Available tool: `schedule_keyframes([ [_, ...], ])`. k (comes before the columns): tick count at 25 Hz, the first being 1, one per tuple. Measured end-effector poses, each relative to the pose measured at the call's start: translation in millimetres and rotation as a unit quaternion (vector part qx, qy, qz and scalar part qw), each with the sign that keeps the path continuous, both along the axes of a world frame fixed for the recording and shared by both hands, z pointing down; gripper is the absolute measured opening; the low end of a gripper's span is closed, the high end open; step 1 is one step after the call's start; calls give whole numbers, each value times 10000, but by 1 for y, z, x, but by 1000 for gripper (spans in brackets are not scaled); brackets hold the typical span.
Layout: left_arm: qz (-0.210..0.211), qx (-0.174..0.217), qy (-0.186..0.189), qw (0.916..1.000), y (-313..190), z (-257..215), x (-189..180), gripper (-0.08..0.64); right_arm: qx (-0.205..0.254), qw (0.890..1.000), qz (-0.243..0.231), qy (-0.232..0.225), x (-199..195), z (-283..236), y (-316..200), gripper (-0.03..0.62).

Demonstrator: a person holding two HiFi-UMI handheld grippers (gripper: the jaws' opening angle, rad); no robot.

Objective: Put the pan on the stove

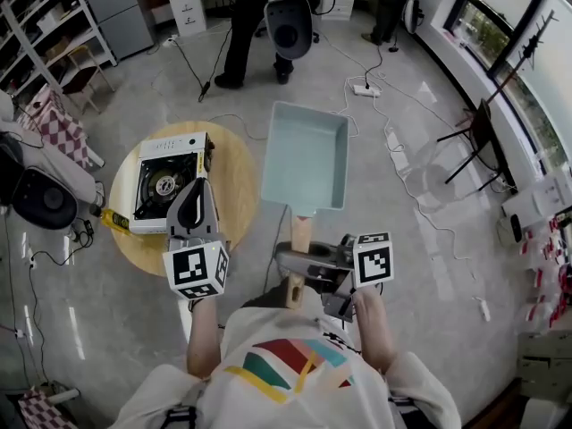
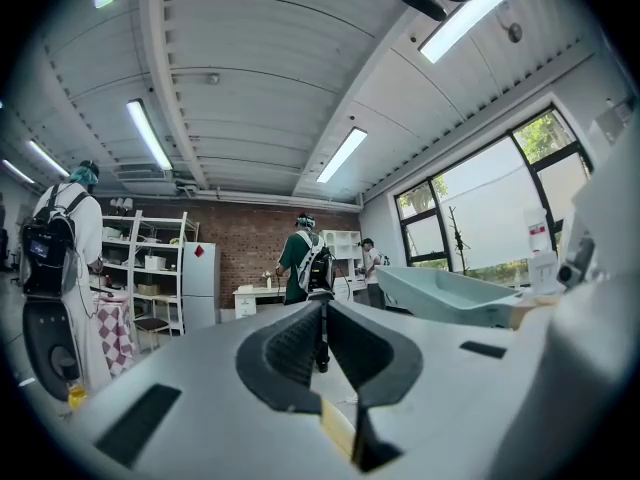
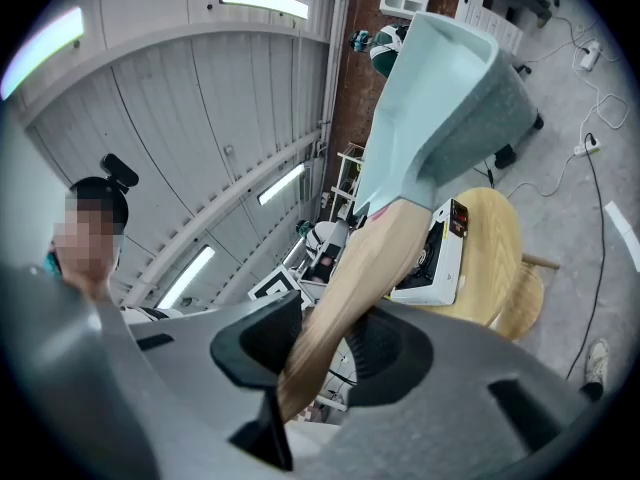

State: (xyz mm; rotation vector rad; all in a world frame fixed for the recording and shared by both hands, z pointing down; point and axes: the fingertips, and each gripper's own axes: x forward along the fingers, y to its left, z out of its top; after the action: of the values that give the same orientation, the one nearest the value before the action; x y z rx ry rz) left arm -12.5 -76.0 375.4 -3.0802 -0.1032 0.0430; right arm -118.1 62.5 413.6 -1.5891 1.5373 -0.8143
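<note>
A light-blue rectangular pan (image 1: 304,155) with a wooden handle (image 1: 300,233) is held up in the air to the right of the round wooden table (image 1: 237,181). My right gripper (image 1: 293,260) is shut on that handle; in the right gripper view the handle (image 3: 365,258) runs between the jaws up to the pan (image 3: 440,98). A white portable stove (image 1: 168,183) with a black burner sits on the table. My left gripper (image 1: 195,193) hovers over the stove's near edge. Its jaws are shut with nothing between them (image 2: 320,333), and the pan (image 2: 450,293) shows to its right.
People stand at the back near a black round-backed chair (image 1: 289,23). Cables and a power strip (image 1: 366,89) lie on the floor behind the pan. Shelves (image 1: 45,34) line the left side and a dark stand (image 1: 483,137) is at the right.
</note>
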Motion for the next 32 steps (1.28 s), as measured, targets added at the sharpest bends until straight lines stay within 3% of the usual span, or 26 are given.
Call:
schedule_keyframes([
  [10, -150, -24, -24, 9999, 4, -4, 50, 12, 20, 9997, -222, -64, 50, -5, 6, 120],
  [24, -212, -48, 37, 9998, 22, -7, 139, 12, -104, 9997, -178, -97, 144, -4, 26, 118],
  [32, -484, -106, 142, 9987, -2, -12, 183, 12, -77, 9991, -395, -126, 187, -5, 11, 118],
])
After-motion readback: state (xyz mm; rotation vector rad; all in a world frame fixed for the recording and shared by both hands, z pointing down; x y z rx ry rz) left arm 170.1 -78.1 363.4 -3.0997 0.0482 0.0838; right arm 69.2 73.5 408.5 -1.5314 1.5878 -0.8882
